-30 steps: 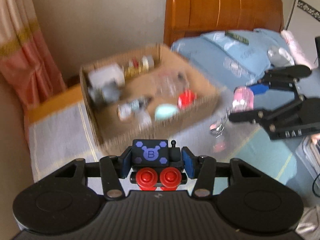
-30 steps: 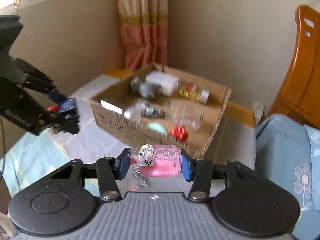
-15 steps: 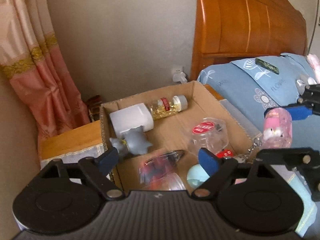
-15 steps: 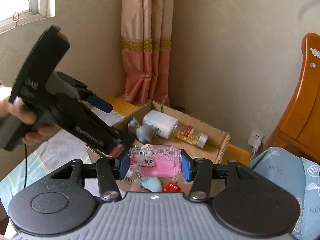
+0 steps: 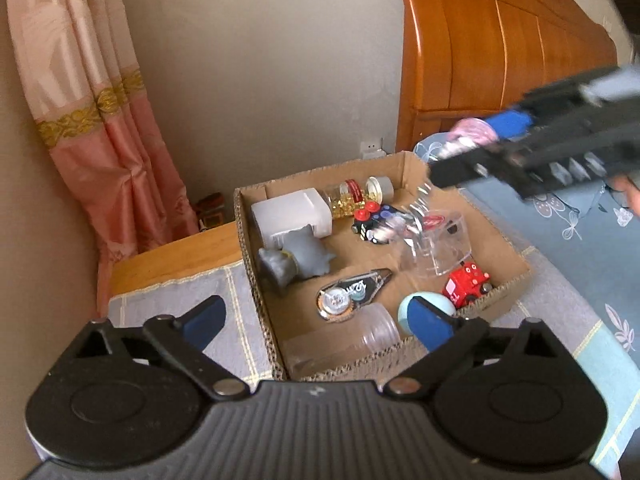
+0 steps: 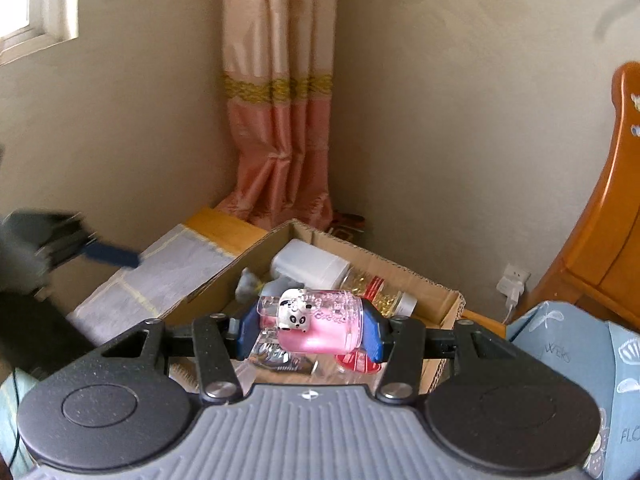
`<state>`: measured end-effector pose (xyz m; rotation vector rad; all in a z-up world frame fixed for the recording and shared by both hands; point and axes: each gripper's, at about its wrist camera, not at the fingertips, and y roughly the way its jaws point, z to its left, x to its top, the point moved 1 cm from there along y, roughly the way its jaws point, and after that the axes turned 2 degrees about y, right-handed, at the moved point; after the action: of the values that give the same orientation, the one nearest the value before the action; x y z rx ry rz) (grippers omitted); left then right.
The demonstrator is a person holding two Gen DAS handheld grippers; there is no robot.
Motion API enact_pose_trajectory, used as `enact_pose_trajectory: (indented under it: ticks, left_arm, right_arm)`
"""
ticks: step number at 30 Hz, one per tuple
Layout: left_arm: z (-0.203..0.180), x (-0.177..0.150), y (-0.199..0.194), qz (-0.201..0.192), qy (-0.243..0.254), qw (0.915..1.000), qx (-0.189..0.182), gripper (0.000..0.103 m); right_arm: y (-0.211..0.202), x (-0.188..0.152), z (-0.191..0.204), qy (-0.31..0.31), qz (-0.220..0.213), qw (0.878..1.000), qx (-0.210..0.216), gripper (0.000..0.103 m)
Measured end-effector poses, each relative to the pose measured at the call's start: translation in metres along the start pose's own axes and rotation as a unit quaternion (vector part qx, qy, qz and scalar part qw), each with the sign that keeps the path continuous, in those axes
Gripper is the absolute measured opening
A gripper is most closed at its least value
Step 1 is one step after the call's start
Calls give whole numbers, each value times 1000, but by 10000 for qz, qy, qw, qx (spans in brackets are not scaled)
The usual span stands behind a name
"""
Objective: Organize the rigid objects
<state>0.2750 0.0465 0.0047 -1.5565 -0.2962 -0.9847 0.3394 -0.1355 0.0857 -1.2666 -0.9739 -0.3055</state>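
right wrist view showed the right gripper (image 6: pixel 306 330) clamped on a pink clear-plastic panda bottle (image 6: pixel 316 326) above the open cardboard box (image 6: pixel 448 300), apparently mid-delivery. the left gripper (image 5: pixel 316 322), jaws opening with nothing between them, hung over the box; next, the bottle likely needed lowering into free space and releasing.

1. On the blue bedding (image 6: pixel 580 360), low at the right edge of my right wrist view, I read the hand-style letters "FLO"; the word is cut off by the frame.
2. Higher on the same bedding is a second word ending in "VERS". I cannot make out its first letters.
3. The correction tape (image 5: pixel 352 292) in the box carries white script lettering, too small for me to read.
4. The red label on the bottle (image 5: pixel 352 196) of yellow capsules is blurred, so nothing is legible.
5. The round red label on the clear tape dispenser (image 5: pixel 434 220) is smeared, and I cannot read it.
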Motion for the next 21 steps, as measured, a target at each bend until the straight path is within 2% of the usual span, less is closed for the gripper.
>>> enact_pose_trajectory:
  ticks: [7, 8, 9, 11, 12, 17, 21]
  left_arm:
    - [6, -11, -6, 5, -32, 10000, 39, 98]
    - [6, -12, -7, -1, -33, 10000, 65, 98]
    - [7, -12, -7, -6, -40, 9999, 98, 98]
    - [7, -14, -9, -19, -38, 9999, 158, 98]
    - [6, -15, -11, -40, -29, 9998, 199, 99]
    - [-5, -19, -19, -215, 78, 9984, 512, 100]
    - [-19, -28, -30, -448, 60, 9956, 821, 102]
  right_arm:
    - [32, 7, 8, 63, 242, 9997, 15, 58]
    - [33, 7, 10, 80, 223, 9997, -18, 67]
    - [33, 6, 11, 104, 204, 9997, -55, 83]
    - [29, 5, 12, 163, 113, 9997, -118, 97]
    - [27, 4, 12, 188, 104, 9997, -136, 99]
    - [11, -3, 14, 414, 296, 9978, -426, 103]
    - [-9, -26, 14, 685, 489, 9922, -921, 103]
